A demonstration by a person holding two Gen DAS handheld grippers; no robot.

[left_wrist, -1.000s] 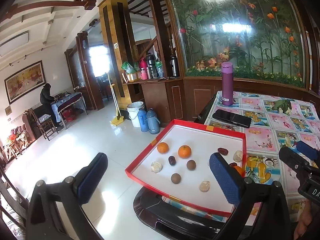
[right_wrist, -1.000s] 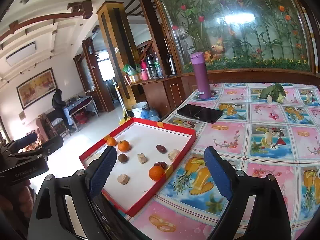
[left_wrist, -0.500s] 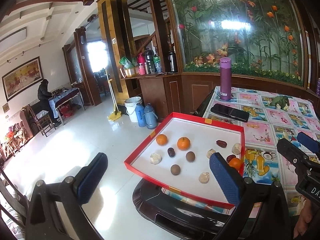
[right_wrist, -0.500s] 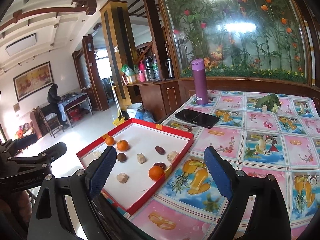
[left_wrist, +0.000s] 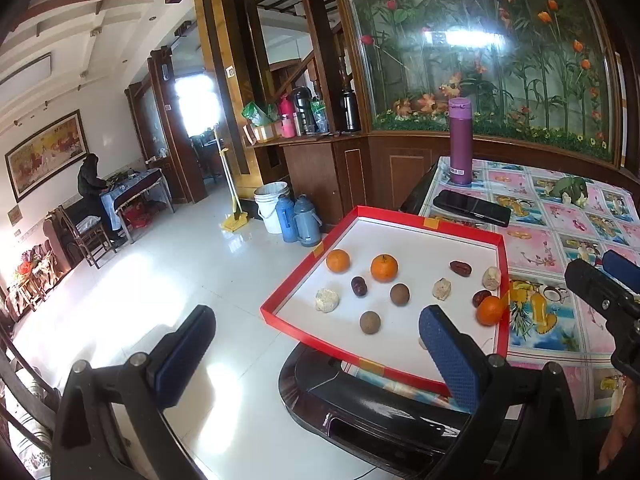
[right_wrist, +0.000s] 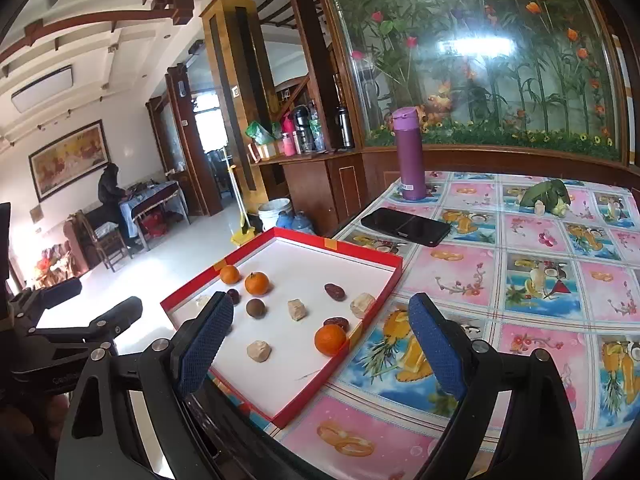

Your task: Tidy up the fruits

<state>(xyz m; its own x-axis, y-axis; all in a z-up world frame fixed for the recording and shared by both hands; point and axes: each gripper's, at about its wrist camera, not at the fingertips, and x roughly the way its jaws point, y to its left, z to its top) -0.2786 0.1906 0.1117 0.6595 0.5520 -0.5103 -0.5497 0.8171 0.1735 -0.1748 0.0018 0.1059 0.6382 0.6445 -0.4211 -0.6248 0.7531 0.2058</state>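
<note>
Left view: pale piece (left_wrist: 422,343) mostly hidden behind finger pad (left_wrist: 448,354). Right view: pale piece (right_wrist: 202,300), maybe also dark fruit (right_wrist: 233,295), partly behind pad (right_wrist: 206,342).

The left gripper (left_wrist: 316,354) points forward and somewhat downward, its two blue-padded fingers (left_wrist: 450,356) spread wide with nothing between them; the right gripper (right_wrist: 320,344) takes a like pose, tilted a little below level, its blue pads (right_wrist: 434,350) wide apart and empty; each shows at the edge of the other's view, so the two are held side by side, near but not touching; part of a hand (left_wrist: 618,436) grips the right gripper's handle.
</note>
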